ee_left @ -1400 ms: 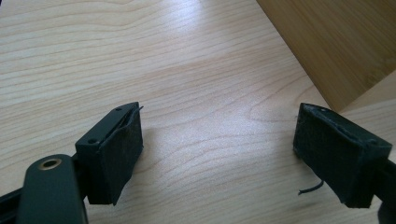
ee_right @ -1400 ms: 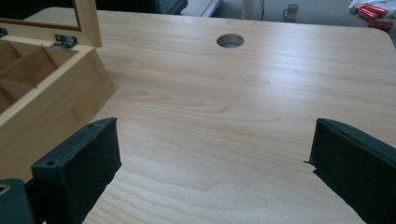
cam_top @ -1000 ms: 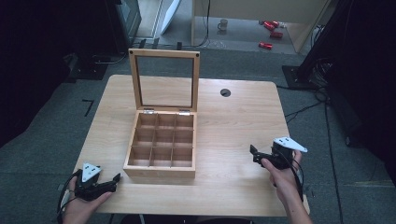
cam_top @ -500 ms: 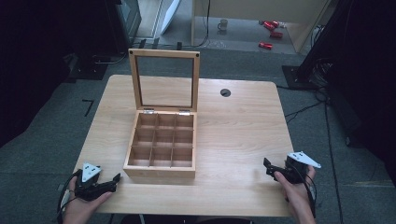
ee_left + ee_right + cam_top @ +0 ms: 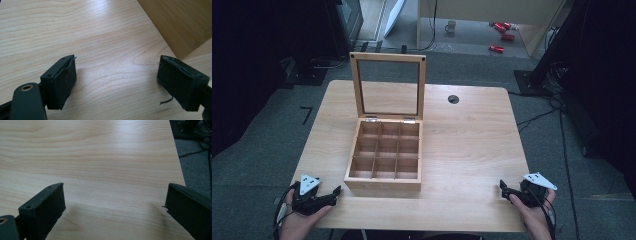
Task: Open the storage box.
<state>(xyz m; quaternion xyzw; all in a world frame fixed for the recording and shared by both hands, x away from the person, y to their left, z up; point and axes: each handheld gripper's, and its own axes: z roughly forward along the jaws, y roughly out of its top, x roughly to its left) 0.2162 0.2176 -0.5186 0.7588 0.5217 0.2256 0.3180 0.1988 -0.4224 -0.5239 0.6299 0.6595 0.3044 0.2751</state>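
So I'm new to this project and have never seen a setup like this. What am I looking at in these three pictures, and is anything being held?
No robot here: a person sits at a wooden table holding a hand-held two-jaw gripper in each hand. The high view comes from a fixed camera above, looking forward and down; the left gripper is at the near left corner, the right gripper at the near right. The other two pictures come from cameras riding on the grippers, looking along their black jaws. In the left gripper view its padded jaws stand wide apart over bare wood; likewise the right ones. Both are open and hold nothing. On the table stands a wooden compartment box, lid raised upright, its nine compartments apparently empty.
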